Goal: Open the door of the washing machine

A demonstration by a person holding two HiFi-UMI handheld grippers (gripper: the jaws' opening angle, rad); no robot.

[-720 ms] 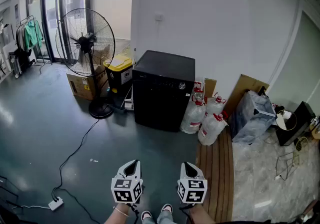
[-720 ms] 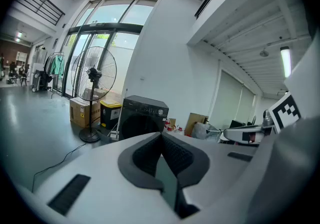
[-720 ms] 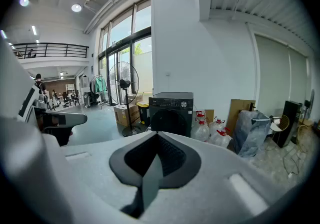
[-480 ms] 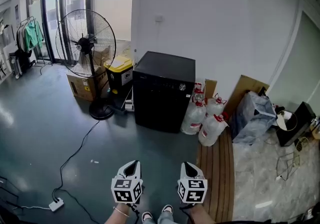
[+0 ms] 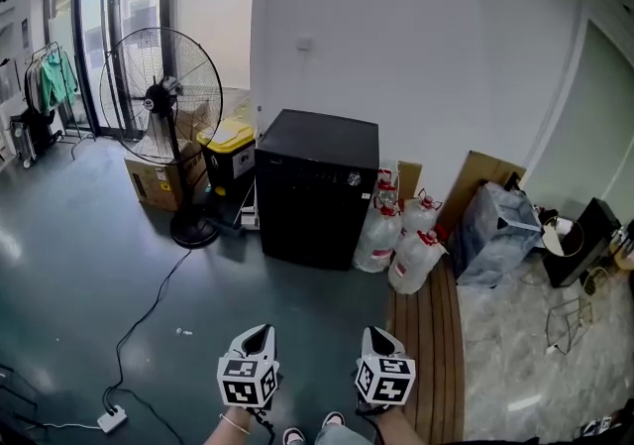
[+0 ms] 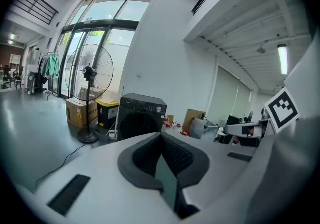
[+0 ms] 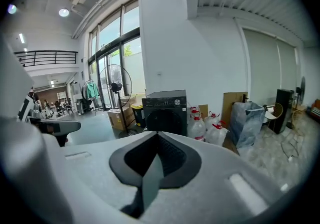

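Against the white wall, beside the water bottles [image 5: 398, 240], the washing machine [image 5: 317, 190] stands well apart from you, door closed. Your left gripper [image 5: 259, 334] and right gripper [image 5: 375, 336] are both closed and empty, held low, probably because the approach comes first.

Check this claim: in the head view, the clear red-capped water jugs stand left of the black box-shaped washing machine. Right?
No. The head view shows the clear red-capped water jugs right of the black box-shaped washing machine, not left.
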